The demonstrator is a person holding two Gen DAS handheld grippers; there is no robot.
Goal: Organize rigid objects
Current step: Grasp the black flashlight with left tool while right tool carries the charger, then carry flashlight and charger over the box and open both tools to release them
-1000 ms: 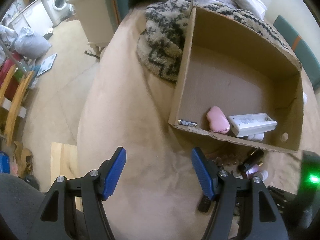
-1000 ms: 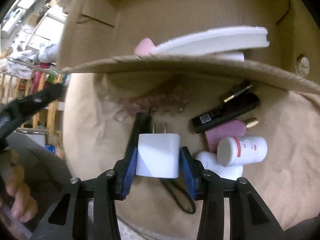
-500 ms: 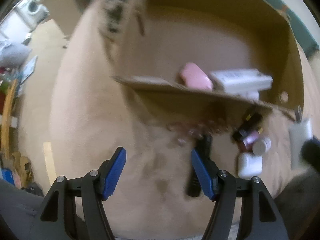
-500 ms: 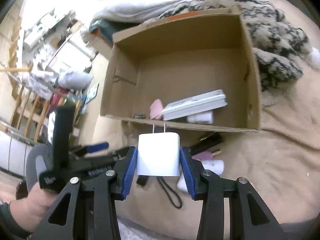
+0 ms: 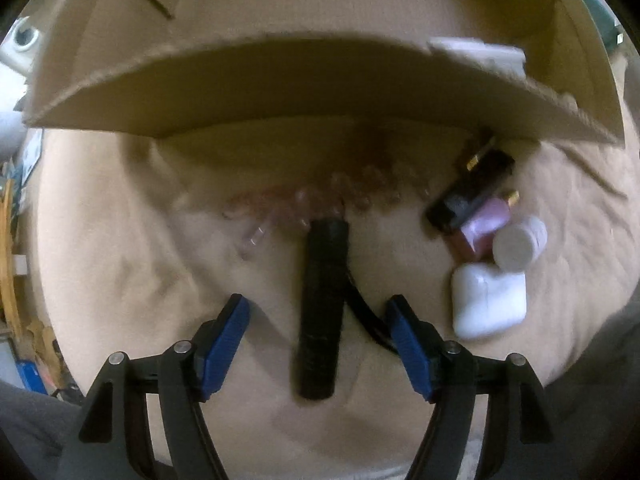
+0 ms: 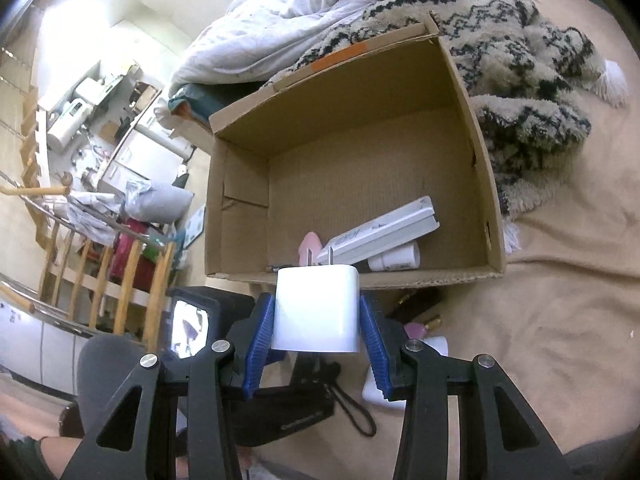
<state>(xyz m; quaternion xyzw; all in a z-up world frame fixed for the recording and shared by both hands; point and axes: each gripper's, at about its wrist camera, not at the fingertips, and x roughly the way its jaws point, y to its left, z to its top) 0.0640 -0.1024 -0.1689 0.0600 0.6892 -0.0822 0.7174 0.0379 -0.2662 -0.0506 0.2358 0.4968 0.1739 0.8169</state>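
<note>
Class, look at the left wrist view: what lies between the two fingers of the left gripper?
A black cylindrical object lies lengthwise on the tan blanket, between the open left gripper's fingers and untouched by either; its black cord runs toward the right finger.

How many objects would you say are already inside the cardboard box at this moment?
4 visible in the cardboard box, all by its near wall: a pink item, a long white device, a white bottle beneath it, and a small dark thing. The wall may hide more.

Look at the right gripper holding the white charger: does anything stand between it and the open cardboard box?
Nothing visible does. The right gripper holds the white charger just short of the cardboard box, whose top is open. Only its low near wall lies ahead, and the charger must pass over that.
</note>
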